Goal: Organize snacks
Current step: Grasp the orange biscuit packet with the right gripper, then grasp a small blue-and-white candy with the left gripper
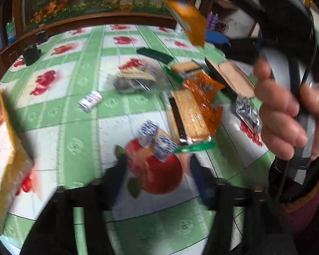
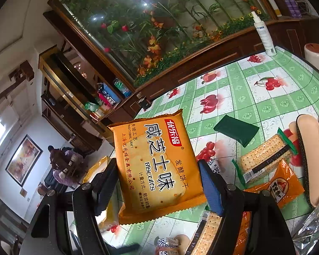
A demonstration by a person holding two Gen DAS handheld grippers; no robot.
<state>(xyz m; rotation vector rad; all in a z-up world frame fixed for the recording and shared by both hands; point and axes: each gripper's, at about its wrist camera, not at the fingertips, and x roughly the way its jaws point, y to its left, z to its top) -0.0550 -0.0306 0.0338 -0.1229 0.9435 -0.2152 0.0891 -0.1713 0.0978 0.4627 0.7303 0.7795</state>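
My right gripper is shut on an orange biscuit packet and holds it up above the table; the packet also shows at the top of the left wrist view. My left gripper is open and empty, low over the green fruit-print tablecloth, just short of two small blue-and-white wrapped snacks. Ahead lie a clear cracker pack, an orange snack bag, a dark green packet and a small blue-white packet.
A yellow-edged bag lies at the table's left edge. A silver foil packet and a tan oblong pad lie at the right. A spray bottle and a wooden planter cabinet are at the far edge.
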